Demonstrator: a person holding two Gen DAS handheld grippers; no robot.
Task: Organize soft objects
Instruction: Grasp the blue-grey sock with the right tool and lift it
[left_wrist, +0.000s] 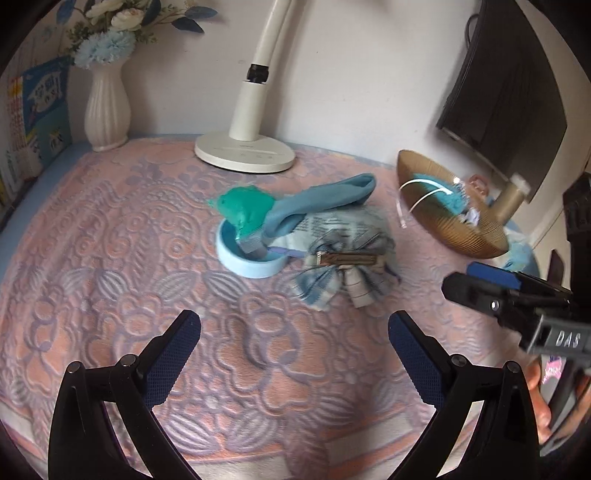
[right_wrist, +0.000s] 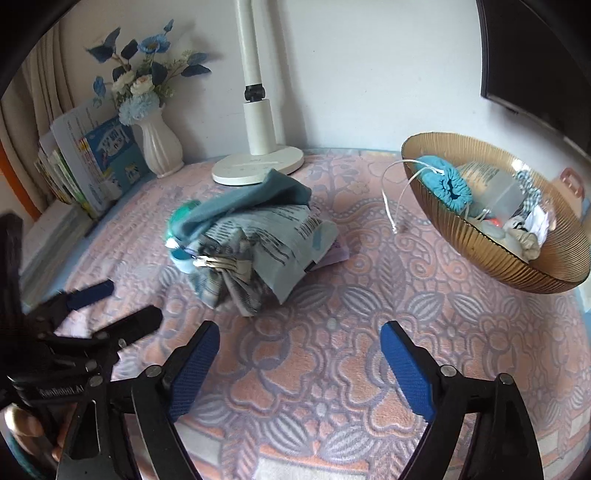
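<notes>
We hold our left tongs (left_wrist: 294, 325) and right tongs (right_wrist: 300, 336) spread wide, gripping nothing, above the pink patterned surface (right_wrist: 332, 350). The blue-grey fabric bow hair clip (left_wrist: 345, 275) lies beside the small light-blue bowl (left_wrist: 251, 260). The ribbed amber bowl (right_wrist: 554, 258) of soft items sits to the right.

- The left wrist camera looked forward between its own fingers, low over the patterned cloth (left_wrist: 110, 258), toward the back wall.
- The right wrist camera sat beside it, facing the same way.
- Both 2 views shared the lamp base (left_wrist: 245, 153) (right_wrist: 258, 168), the vase (left_wrist: 107, 107) (right_wrist: 160, 144) and the gold bowl (left_wrist: 450, 214) (right_wrist: 517, 258).
</notes>
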